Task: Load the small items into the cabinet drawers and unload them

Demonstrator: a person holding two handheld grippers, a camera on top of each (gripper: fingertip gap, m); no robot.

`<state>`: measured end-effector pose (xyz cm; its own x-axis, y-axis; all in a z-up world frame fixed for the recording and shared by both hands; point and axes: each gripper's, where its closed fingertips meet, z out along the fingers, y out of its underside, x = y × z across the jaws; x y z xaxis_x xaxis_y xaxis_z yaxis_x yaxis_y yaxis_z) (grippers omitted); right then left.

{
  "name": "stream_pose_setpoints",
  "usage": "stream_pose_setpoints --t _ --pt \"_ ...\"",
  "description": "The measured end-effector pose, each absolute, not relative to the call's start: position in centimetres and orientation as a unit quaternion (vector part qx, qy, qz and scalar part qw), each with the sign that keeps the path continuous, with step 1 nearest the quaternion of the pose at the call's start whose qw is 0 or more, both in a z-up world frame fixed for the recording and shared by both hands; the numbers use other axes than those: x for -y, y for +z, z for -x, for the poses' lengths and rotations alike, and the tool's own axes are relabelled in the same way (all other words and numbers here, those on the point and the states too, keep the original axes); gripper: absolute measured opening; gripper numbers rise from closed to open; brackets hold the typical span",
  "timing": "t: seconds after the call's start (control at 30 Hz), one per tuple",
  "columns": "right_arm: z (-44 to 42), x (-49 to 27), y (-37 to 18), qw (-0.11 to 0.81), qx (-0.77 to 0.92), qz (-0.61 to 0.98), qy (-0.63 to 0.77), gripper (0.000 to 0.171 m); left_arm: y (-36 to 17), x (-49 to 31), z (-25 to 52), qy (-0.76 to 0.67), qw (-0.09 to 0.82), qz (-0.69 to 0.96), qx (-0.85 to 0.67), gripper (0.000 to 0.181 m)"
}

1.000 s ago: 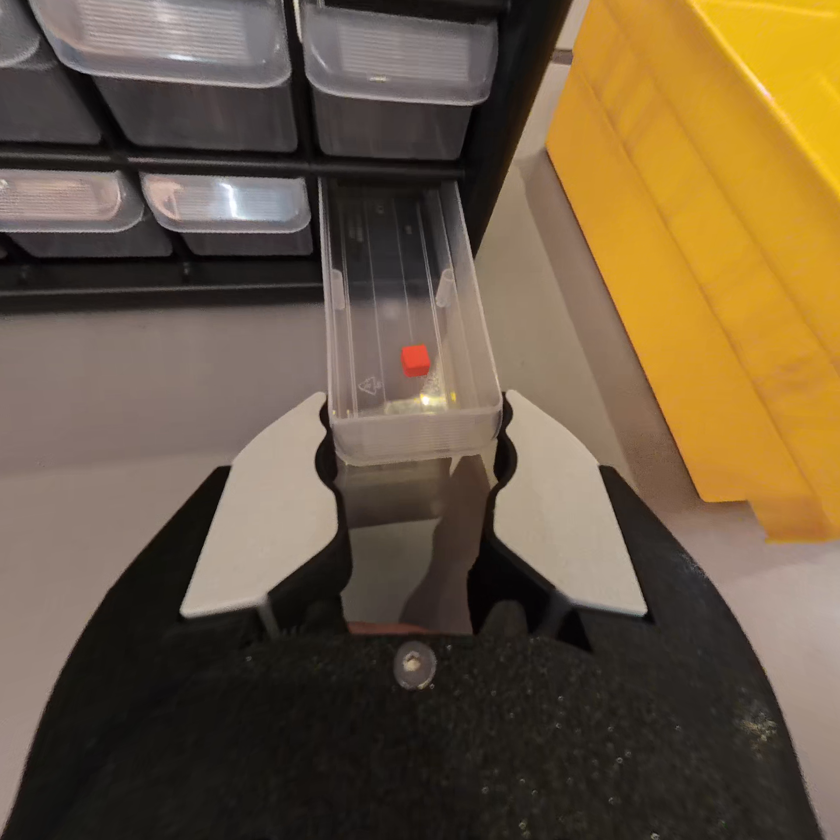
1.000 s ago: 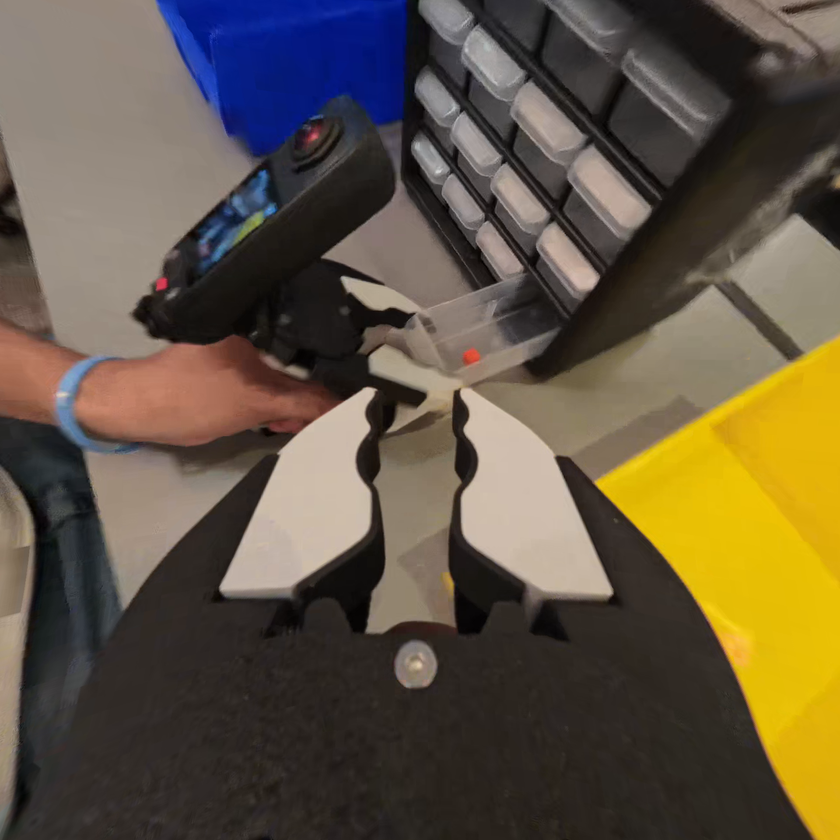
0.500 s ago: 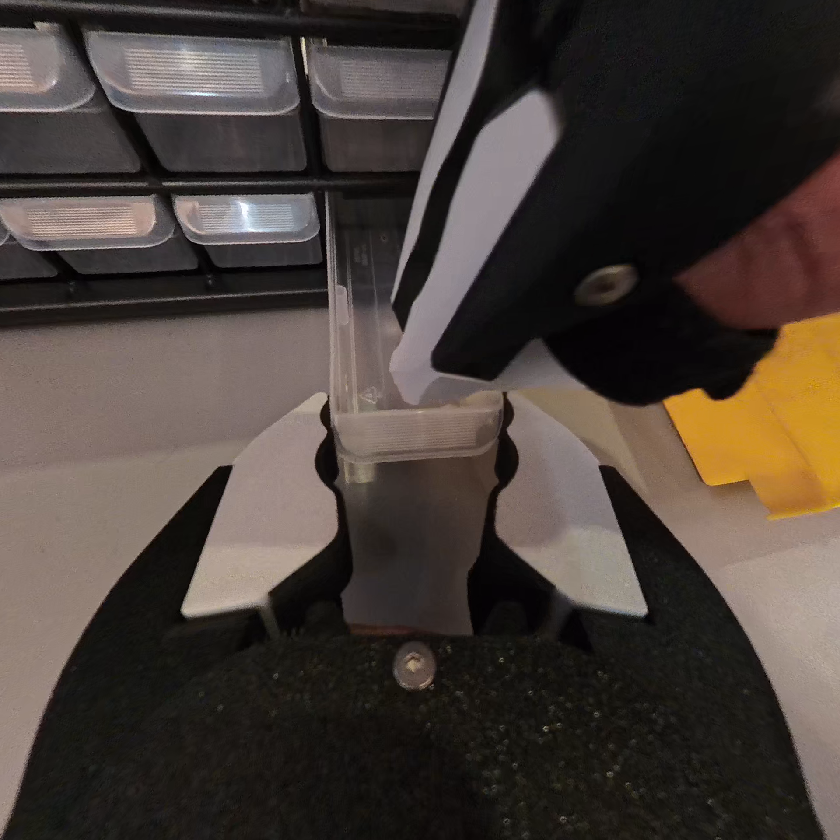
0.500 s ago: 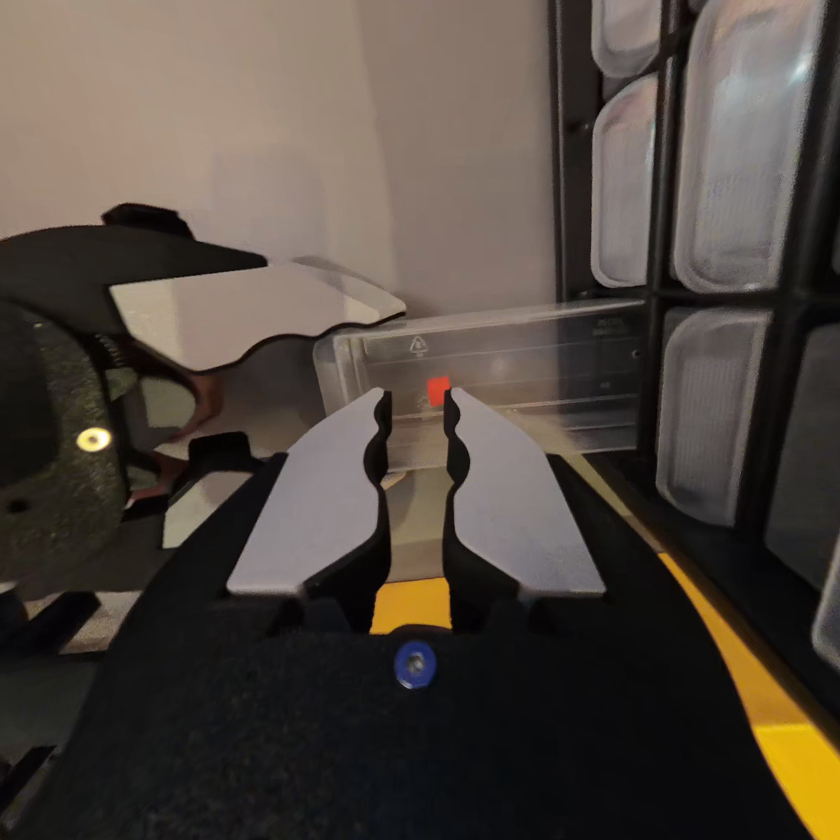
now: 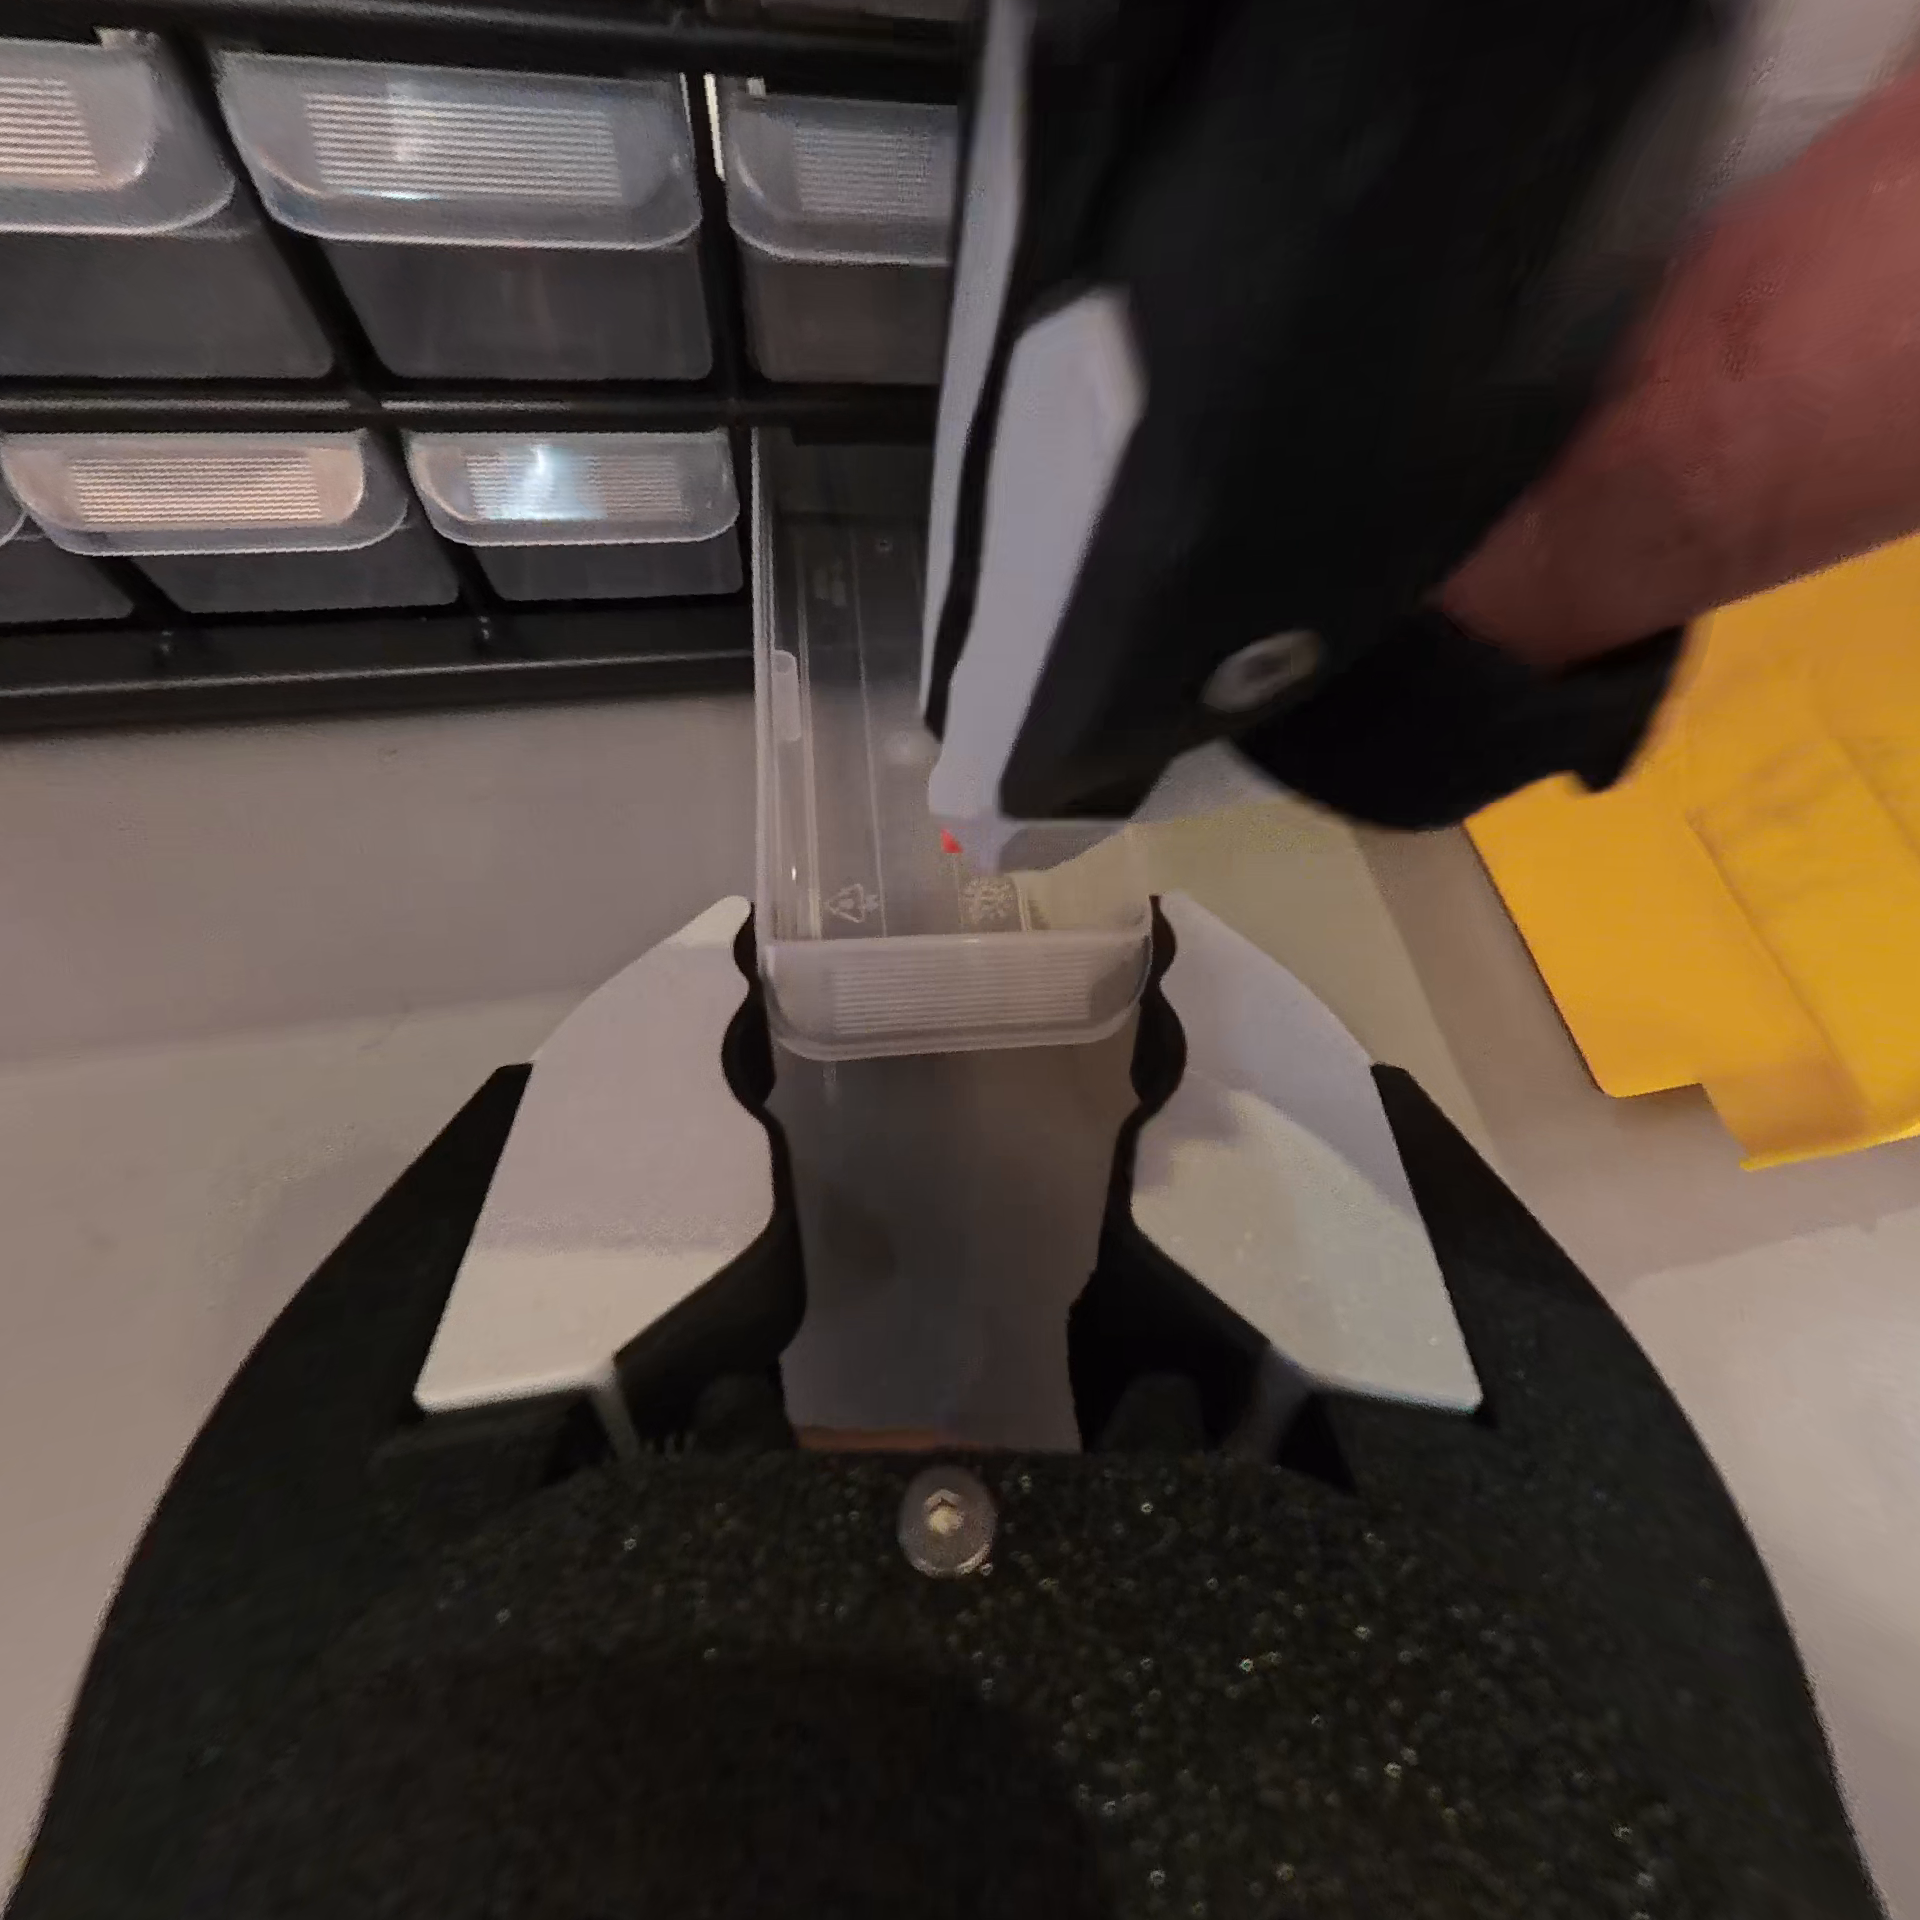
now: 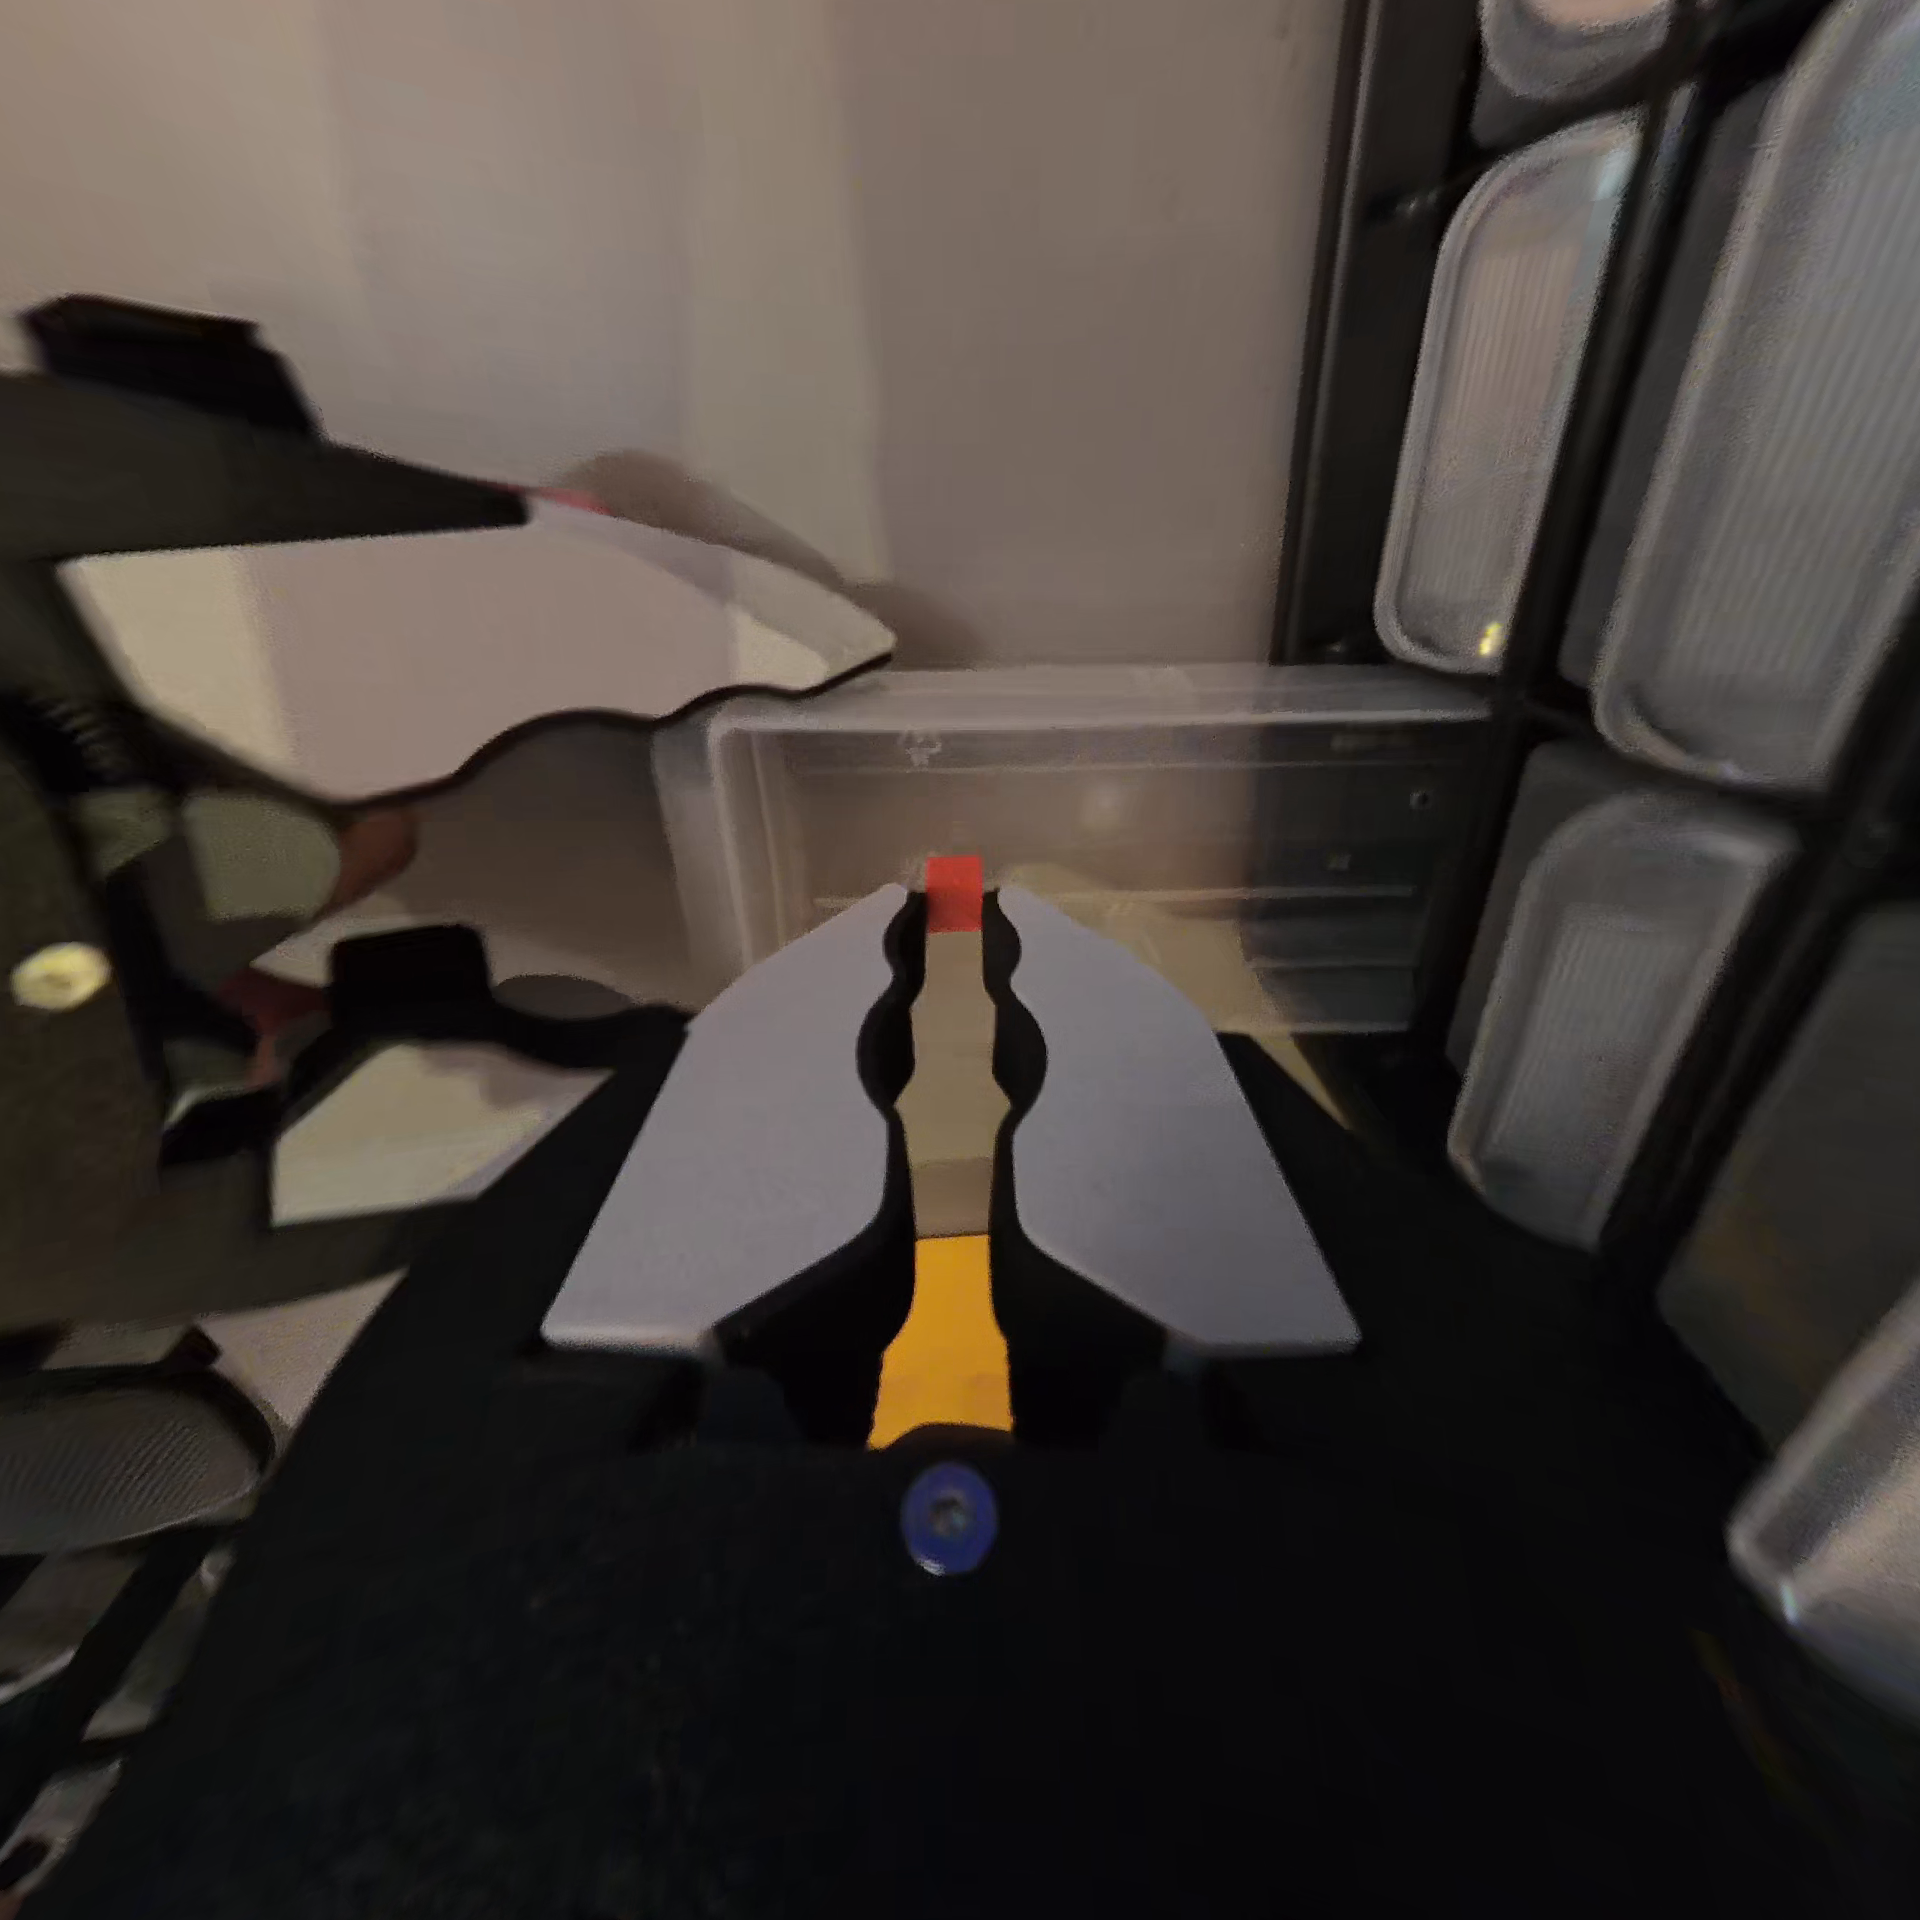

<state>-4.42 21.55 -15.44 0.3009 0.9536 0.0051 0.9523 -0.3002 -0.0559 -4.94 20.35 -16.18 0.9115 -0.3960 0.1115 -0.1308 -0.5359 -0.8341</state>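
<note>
A clear plastic drawer [image 5: 951, 997] is pulled out of the bottom row of the black cabinet [image 5: 364, 665]. My left gripper [image 5: 953, 935] is shut on the drawer's front, one finger on each side. My right gripper [image 6: 954, 904] reaches down into the drawer [image 6: 1143, 790] from the right. Its jaws stand narrow around a small red cube [image 6: 954, 894] at their tips. In the left wrist view the right gripper [image 5: 971, 831] hides most of the cube; only a red corner [image 5: 948, 842] shows.
Rows of closed clear drawers [image 5: 468, 187] fill the cabinet above and to the left. A yellow bin [image 5: 1714, 935] stands on the grey table to the right of the open drawer. The left gripper's finger [image 6: 468, 665] lies close to the left of my right gripper. Less than 4 cm separates the two grippers' tips. The left tips stand about 11 cm off the black cabinet [image 5: 364, 665].
My right gripper swung from beside the cabinet into the drawer, and its jaws narrowed onto the red cube. My left gripper kept its hold on the drawer front.
</note>
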Motion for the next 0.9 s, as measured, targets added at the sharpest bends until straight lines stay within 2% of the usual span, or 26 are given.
stream_pose_setpoints --t 0.17,0.27,0.33,0.43,0.5,0.57,0.73,0.9 --pt "2.0 -19.2 -8.4 0.146 0.555 0.814 0.088 0.01 -16.1 -20.4 5.0 -0.148 0.458 0.863 -0.155 0.067" --pt "-4.1 -18.5 -4.3 0.214 0.485 0.845 0.062 0.01 -16.0 -20.4 5.1 -0.153 0.461 0.861 -0.152 0.067" --pt "-9.1 -18.5 -3.9 0.217 0.426 0.878 0.032 0.01 -15.9 -20.5 5.0 -0.158 0.462 0.86 -0.147 0.067" --pt "-15.2 -18.8 -7.4 0.154 0.34 0.928 -0.001 0.01 -15.9 -20.7 5.0 -0.163 0.458 0.863 -0.14 0.067" --pt "-17.4 -18.3 -11.1 0.076 0.291 0.954 -0.003 0.01 -16.0 -20.9 4.9 -0.161 0.457 0.863 -0.141 0.067" --pt "-18.0 -18.2 -14.2 0.037 0.26 0.965 0.006 0.01 -16.0 -21.0 4.8 -0.155 0.458 0.863 -0.146 0.067" --pt "-16.7 -18.8 -18.3 0.025 0.265 0.964 0.022 0.01 -16.1 -21.5 4.7 -0.152 0.449 0.866 -0.159 0.067" --pt "-17.2 -19.2 -19.0 0.025 0.258 0.966 0.0 0.01 -16.3 -22.4 4.3 -0.15 0.439 0.87 -0.168 0.067"
